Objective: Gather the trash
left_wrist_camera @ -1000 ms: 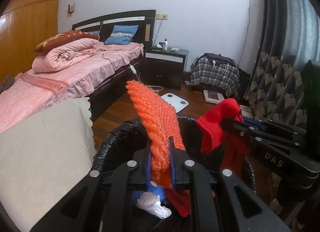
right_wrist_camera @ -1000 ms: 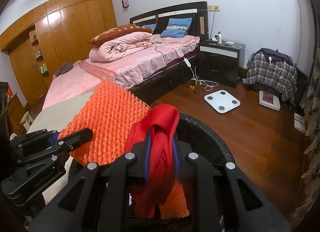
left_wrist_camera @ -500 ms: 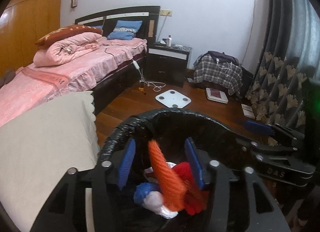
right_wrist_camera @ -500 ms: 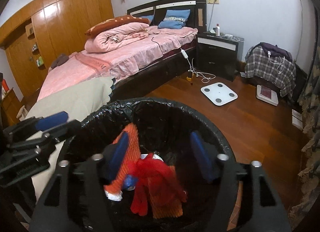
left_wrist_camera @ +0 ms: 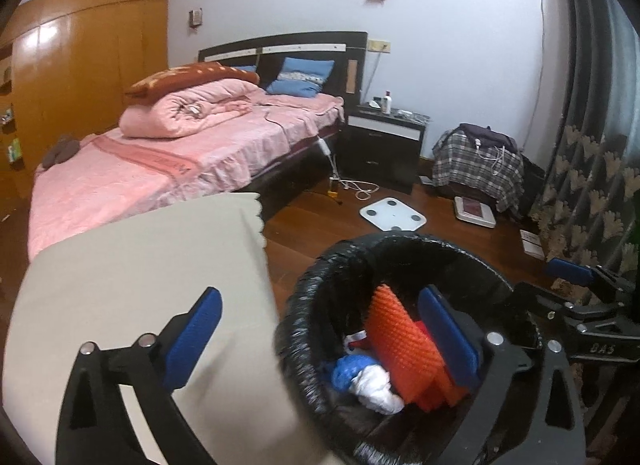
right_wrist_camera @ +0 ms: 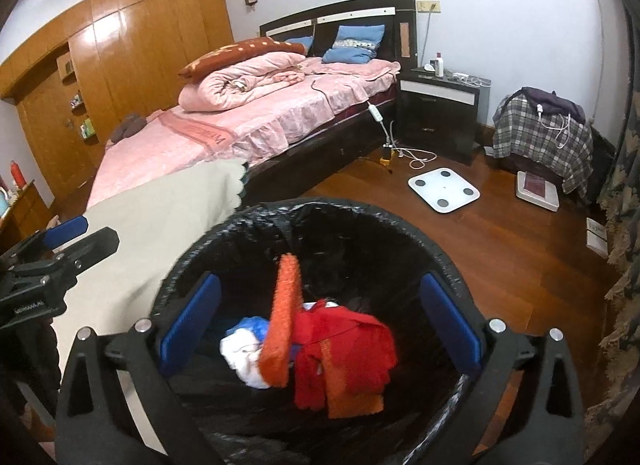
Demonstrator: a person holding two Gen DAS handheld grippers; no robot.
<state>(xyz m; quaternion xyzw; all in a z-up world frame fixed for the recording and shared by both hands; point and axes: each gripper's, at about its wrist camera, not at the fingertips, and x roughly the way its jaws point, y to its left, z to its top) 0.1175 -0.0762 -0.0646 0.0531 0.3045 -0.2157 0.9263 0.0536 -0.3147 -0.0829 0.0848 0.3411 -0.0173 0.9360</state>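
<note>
right claw (right_wrist_camera: pixel 320 329): jaws opening, pretty much spread all the way, nothing between the pads. It hangs right over the bin mouth, pointing down into it.

left claw (left_wrist_camera: pixel 320 329): same deal, jaws opening and wide apart, nothing clamped. One blue pad sits over the cloth, the other over the bin, so it's straddling the rim on that side.

bin (right_wrist_camera: pixel 400 225): black bag liner, on the wood floor (right_wrist_camera: pixel 500 249) next to the draped cloth. Both claws are near it; from the left view the right claw (left_wrist_camera: pixel 576 297) pokes in just past the far rim.

trash: all inside the bin. An orange foam sheet (right_wrist_camera: pixel 282 325) stands on edge, a red rag (right_wrist_camera: pixel 344 345) is slumped beside it touching it, and a white wad (right_wrist_camera: pixel 244 357) plus a blue bit (right_wrist_camera: pixel 252 323) lie underneath.

cloth (left_wrist_camera: pixel 140 273): beige, covers something low right beside the bin. Can't tell what's under it.

step: I'd call this the drop. Both pieces are in and both claws are empty.

how far: can't say if it's done. I see no obvious loose trash on the floor from here, just a white scale (right_wrist_camera: pixel 444 189) and cables by the nightstand, which don't read as trash to me.

next: probably lift both claws clear of the rim without snagging the liner, then look around for anything left to grab.
</note>
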